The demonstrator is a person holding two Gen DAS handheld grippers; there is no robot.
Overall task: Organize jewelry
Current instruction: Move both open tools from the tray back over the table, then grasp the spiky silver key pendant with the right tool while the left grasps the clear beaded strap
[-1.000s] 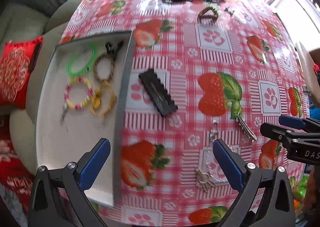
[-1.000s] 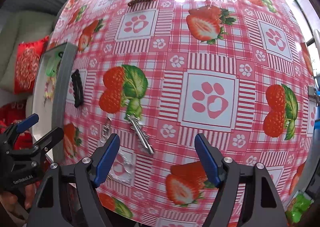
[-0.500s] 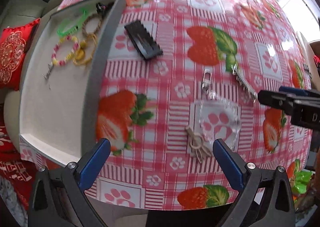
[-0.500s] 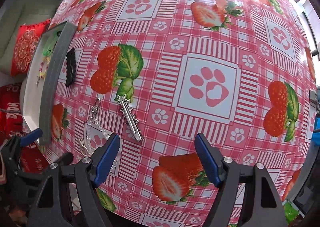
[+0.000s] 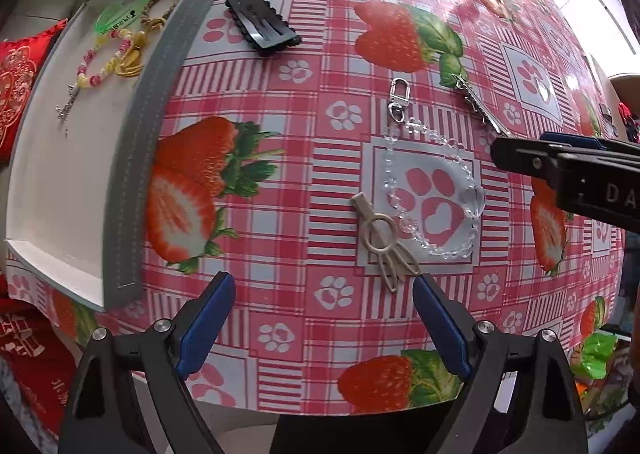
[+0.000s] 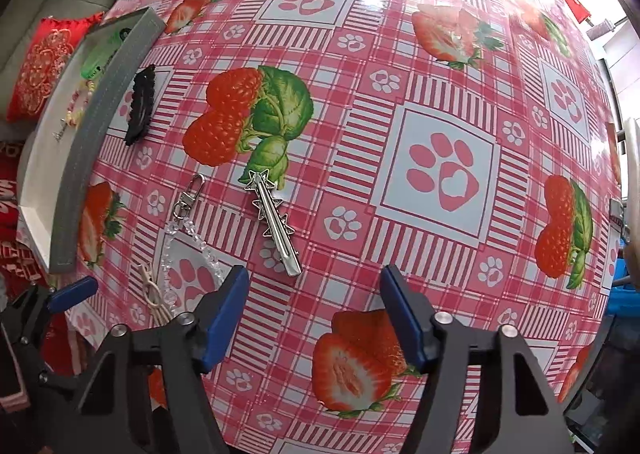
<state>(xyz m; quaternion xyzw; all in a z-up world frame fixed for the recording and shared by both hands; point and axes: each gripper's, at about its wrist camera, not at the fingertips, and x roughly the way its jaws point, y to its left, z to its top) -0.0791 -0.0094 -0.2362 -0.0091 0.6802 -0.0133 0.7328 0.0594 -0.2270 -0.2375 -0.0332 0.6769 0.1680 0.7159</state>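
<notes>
both grippers were spread and held nothing. the left gripper (image 5: pixel 320 318) hovered at the near edge of the tabletop (image 5: pixel 280 182), with the beige clip (image 5: pixel 382 240) just beyond its right finger, touching the clear bead chain (image 5: pixel 432 190). the right gripper (image 6: pixel 314 306) stood near the silver star clip (image 6: pixel 274 222). the tray (image 5: pixel 132 190) on the left edge held several bracelets (image 5: pixel 106 58); the black clip (image 5: pixel 262 22) lay beside it. judged partly done: at least four pieces left.
</notes>
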